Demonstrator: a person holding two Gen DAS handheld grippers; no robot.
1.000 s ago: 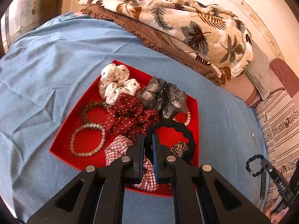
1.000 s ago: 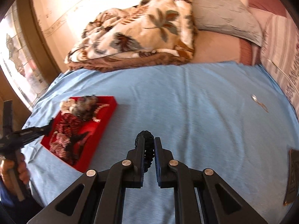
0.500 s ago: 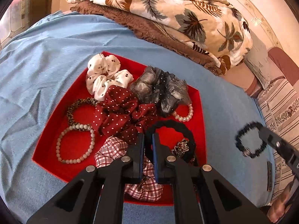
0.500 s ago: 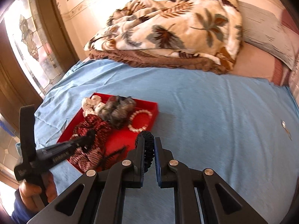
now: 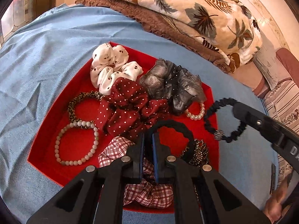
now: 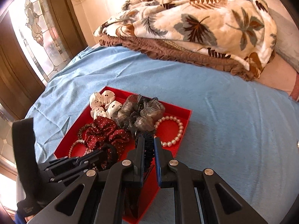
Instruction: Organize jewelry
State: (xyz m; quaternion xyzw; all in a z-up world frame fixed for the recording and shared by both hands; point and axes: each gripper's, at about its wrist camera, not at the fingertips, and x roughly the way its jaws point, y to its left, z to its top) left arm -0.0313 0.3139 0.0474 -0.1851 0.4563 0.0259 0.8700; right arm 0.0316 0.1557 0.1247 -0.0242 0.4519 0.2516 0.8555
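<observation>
The only writing is a pair of white letters, "DA", cut off at the frame edge, on the right gripper as it enters the left wrist view from the right. Its jaws are nearly closed, pinching a dark navy hair tie whose loop hangs at the right edge of the red tray. In the lower centre of that view the left gripper is likewise almost closed, clamped on a black hair tie that arches over the tray. The tray sits on a blue sheet and holds scrunchies and bead bracelets, among them a pearl bracelet at the right of the right wrist view.
</observation>
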